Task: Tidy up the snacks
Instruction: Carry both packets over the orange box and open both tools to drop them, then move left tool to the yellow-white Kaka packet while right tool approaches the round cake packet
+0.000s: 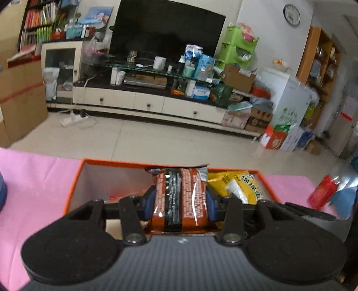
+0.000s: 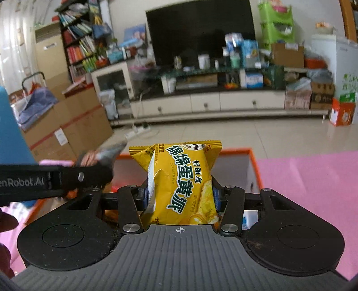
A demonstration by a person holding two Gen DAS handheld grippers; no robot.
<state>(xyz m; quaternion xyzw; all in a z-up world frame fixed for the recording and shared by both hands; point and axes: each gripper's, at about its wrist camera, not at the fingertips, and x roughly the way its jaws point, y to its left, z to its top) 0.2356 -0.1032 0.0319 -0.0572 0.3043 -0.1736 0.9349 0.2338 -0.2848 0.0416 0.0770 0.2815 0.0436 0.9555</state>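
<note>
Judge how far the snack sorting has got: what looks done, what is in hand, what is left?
Done: little can be confirmed; something red lies low inside the orange box.
In hand: the left gripper is shut on a red-brown packet and the right gripper on a yellow packet, both over the box.
Left: both packets need releasing inside; a red item is blurred at the mat's edge.

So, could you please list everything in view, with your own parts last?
orange-brown snack packet: one, held over the box.
yellow custard pie packet: one, held over the box.
orange box: one, white inside, on the mat.
pink mat: one, under the box.
red can: one, right on the mat.
television: one, black, far wall.
wall clock: one, upper right.
left tongs: shut on the orange-brown packet.
right tongs: shut on the yellow packet.
</note>
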